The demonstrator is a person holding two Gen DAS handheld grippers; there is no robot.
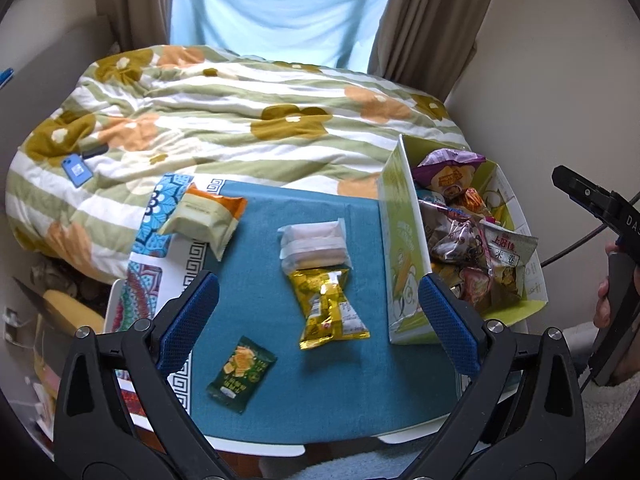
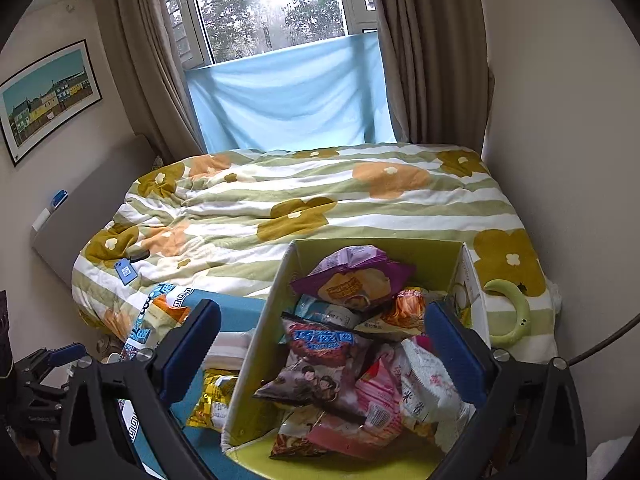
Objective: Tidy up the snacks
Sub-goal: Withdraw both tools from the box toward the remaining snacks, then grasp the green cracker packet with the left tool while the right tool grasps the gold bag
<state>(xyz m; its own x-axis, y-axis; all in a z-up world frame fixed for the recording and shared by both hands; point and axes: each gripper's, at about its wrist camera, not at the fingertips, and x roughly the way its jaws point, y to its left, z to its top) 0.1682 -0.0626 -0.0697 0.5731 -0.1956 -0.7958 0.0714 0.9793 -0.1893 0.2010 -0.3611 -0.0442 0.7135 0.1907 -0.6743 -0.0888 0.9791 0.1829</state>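
Cardboard box [image 2: 262, 344], heaped with snack packets, sits directly beneath the right gripper [image 2: 322, 350], whose jaws are spread and hold nothing. Left gripper [image 1: 318, 322], likewise spread and unloaded, hovers over the gold packet [image 1: 330, 306] ahead of its fingertips, seemingly the next pick; three packets lie nearby on the blue cloth [image 1: 400, 380].

Floral duvet bed [image 2: 312, 208], curtained window [image 2: 264, 4], framed picture [image 2: 48, 96]
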